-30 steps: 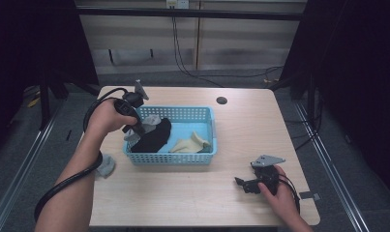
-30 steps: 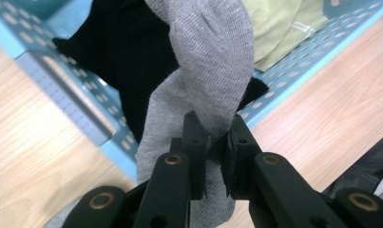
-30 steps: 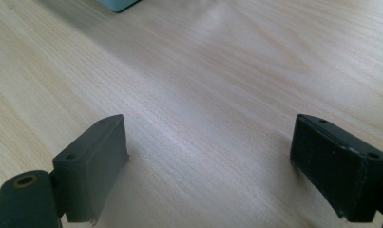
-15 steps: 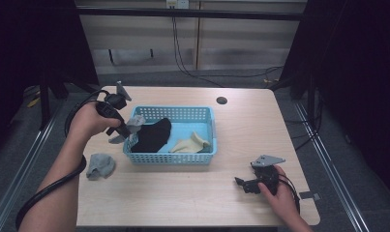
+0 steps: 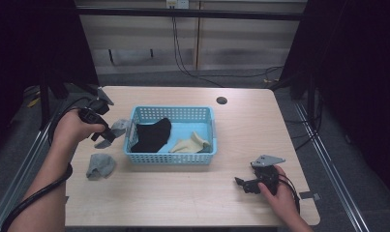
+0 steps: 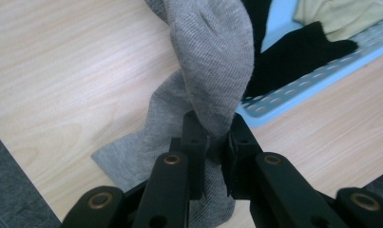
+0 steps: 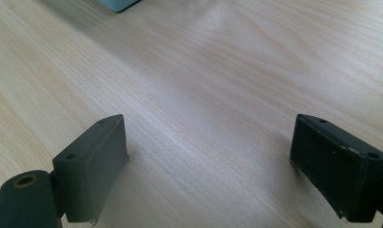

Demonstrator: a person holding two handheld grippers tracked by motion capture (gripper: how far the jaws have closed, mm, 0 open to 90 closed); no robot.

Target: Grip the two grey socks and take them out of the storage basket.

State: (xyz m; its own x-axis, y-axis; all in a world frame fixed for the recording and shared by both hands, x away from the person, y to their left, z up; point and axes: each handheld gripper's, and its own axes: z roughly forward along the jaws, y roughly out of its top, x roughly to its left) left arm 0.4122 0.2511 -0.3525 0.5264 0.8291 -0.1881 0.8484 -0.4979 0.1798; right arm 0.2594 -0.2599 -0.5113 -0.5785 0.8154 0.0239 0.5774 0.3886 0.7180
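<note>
The sock is grey ribbed knit cloth, matt. The table is pale wood, smooth. The basket is blue perforated plastic.

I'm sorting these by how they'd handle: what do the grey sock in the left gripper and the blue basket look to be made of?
Grey sock: soft knitted fabric, matte; fine ribbing shows, and it folds limply where the left gripper pinches it. Blue basket: probably moulded plastic, smooth with a slight sheen; its walls are a regular perforated lattice.
</note>
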